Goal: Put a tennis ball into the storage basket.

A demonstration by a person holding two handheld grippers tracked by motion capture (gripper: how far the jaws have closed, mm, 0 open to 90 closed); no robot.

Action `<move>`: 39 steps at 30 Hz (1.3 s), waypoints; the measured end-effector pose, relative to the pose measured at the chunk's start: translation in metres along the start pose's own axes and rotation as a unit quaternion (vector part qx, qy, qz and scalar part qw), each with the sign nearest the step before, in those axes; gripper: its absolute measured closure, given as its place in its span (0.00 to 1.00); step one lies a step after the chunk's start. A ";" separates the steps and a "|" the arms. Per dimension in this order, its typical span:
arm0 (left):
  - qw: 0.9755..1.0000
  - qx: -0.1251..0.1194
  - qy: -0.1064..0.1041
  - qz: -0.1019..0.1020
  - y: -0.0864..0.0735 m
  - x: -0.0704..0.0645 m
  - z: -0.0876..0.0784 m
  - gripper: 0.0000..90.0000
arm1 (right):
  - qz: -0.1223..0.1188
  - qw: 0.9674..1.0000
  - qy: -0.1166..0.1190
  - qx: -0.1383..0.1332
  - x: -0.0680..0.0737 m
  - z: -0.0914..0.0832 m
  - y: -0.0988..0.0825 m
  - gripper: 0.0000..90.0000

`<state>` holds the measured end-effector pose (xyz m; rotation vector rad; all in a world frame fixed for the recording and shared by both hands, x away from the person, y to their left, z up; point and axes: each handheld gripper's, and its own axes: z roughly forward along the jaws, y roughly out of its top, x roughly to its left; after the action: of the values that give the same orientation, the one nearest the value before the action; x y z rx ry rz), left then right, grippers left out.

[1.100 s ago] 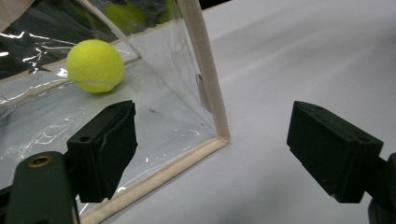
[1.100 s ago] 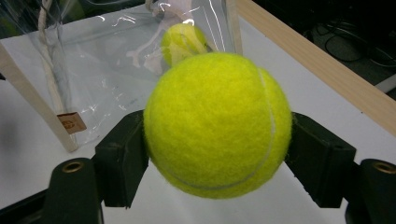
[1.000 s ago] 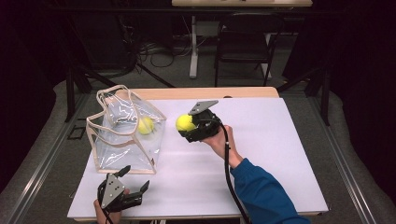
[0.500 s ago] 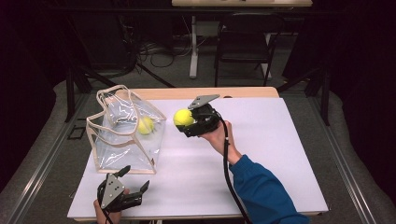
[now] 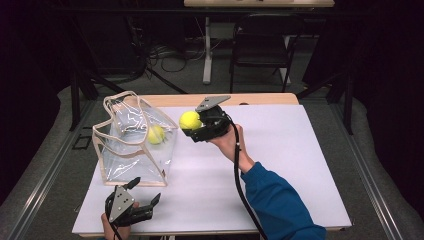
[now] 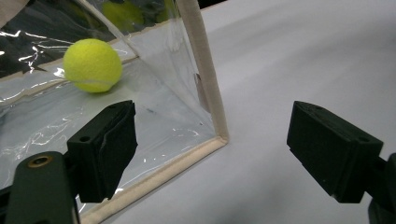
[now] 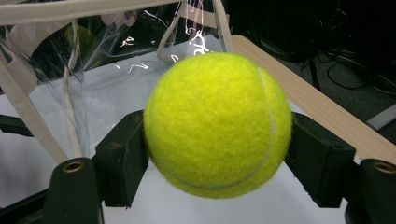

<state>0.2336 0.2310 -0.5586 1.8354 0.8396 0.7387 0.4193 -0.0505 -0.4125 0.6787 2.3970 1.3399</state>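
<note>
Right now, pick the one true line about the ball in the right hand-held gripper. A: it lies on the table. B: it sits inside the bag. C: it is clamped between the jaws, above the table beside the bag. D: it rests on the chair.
C: the right hand-held gripper has its jaws pressed on both sides of the ball, held above the table next to the clear bag.

A white table (image 5: pixel 280 165) with a bare wooden strip along its far edge. On it stands a clear plastic bag (image 5: pixel 131 145) trimmed in cream, near the table's left edge. A yellow tennis ball (image 5: pixel 156 134) lies inside the bag, on its bottom
</note>
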 end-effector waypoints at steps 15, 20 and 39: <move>1.000 -0.002 -0.001 0.004 0.001 0.000 -0.001 0.18 | 0.002 1.000 -0.002 -0.005 -0.002 0.010 0.012 0.29; 1.000 -0.005 0.000 0.005 0.001 -0.001 -0.001 0.18 | 0.001 1.000 -0.005 -0.004 -0.002 0.013 0.016 0.29; 1.000 -0.001 -0.001 0.005 0.001 0.000 -0.001 0.18 | -0.022 1.000 -0.014 -0.004 0.004 0.020 0.040 0.29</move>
<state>0.2332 0.2315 -0.5572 1.8404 0.8274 0.7432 0.4361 -0.0158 -0.3887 0.6349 2.3698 1.3137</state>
